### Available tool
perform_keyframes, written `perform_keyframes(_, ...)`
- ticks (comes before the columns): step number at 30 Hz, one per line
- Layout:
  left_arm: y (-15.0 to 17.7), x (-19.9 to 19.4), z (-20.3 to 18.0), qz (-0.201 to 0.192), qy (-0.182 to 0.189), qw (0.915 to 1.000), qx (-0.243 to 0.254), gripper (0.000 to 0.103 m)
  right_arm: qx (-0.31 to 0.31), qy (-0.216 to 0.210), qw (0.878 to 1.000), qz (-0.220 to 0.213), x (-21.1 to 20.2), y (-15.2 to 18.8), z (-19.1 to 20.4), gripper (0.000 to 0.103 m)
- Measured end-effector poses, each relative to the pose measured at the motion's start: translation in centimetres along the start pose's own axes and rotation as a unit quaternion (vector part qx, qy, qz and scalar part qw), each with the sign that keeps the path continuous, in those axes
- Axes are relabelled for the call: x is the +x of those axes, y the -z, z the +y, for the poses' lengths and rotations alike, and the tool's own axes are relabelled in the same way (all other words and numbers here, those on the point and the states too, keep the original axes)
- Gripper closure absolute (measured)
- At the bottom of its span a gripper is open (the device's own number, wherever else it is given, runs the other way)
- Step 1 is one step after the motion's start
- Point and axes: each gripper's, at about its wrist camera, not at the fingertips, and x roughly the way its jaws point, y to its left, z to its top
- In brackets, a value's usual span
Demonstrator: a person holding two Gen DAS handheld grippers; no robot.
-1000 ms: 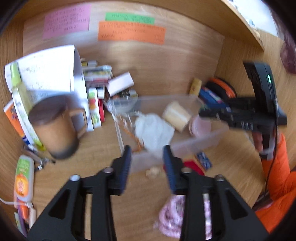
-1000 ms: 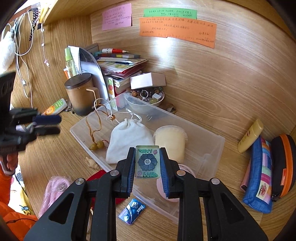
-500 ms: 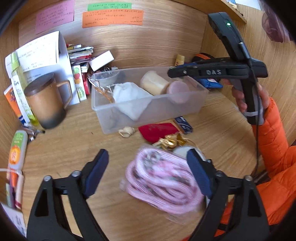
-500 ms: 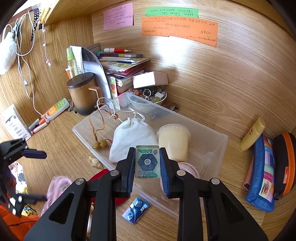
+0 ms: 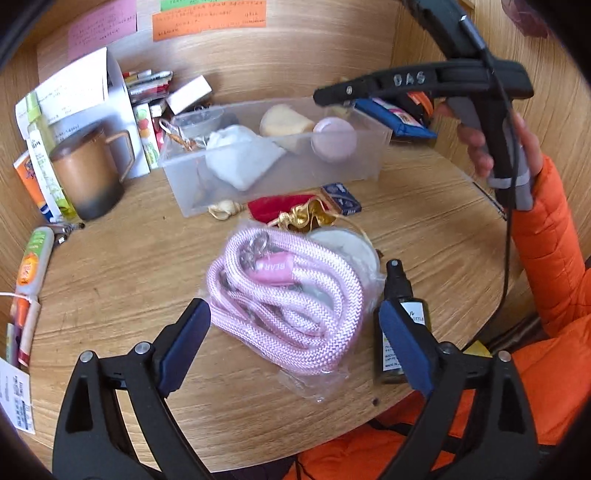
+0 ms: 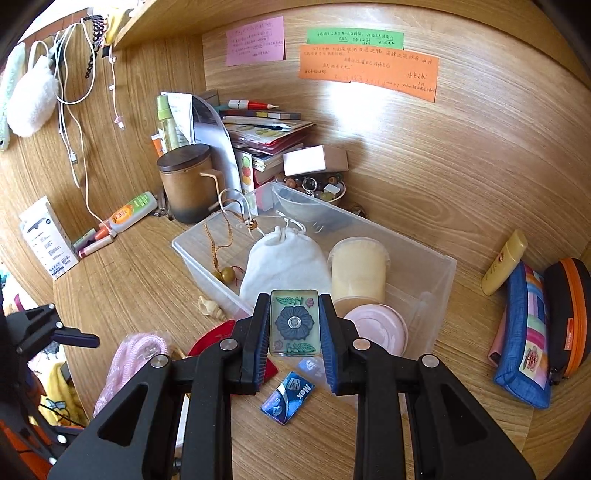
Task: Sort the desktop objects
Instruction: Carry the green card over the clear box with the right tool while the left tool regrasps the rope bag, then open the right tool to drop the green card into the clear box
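Partly sorted: white pouch [image 6: 284,258] and cream tub [image 6: 358,269] already in clear bin [image 6: 436,280]. Right hand-held gripper [image 6: 294,325] clamps green tile [image 6: 294,322] at bin's 6 o'clock rim. Left hand-held gripper [image 5: 295,328], just opened wide, straddles pink rope [image 5: 284,299] on counter [image 5: 122,266], untouched.

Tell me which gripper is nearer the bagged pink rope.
Left. The left gripper hangs open right over the pink rope; the right gripper is off by the bin, gripping a tile.

We see a wood-grain worktop [image 6: 424,424] enclosed by matching wooden walls [image 6: 424,155], a shelf [image 6: 155,26] overhead, and a bright patch of light falling across the back wall.
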Motion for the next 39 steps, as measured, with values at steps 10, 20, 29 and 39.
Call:
perform_keyframes(10, 0.3, 2.8, 0.6, 0.032, -0.002, 0.9995, -0.005, 0.002, -0.004, -0.009, 1.0, 0.005, 0.7, 0.0, 0.3, 0.081)
perform_keyframes(20, -2.3, 5.3, 2.2, 0.042, 0.01, 0.9982, 0.043, 0.0, -0.012, -0.014, 1.0, 0.014, 1.9, -0.5, 0.5, 0.081)
perform_keyframes(29, -3.7, 6.5, 3.7, 0.022, 0.009, 0.9993, 0.029, 0.001, -0.007, -0.004, 1.0, 0.017, 2.5, -0.8, -0.2, 0.081)
perform_keyframes(39, -2.9, 4.9, 6.1, -0.005, 0.014, 0.9986, -0.051, 0.026, -0.01, 0.0, 0.999, 0.043, 4.6, -0.9, -0.7, 0.081)
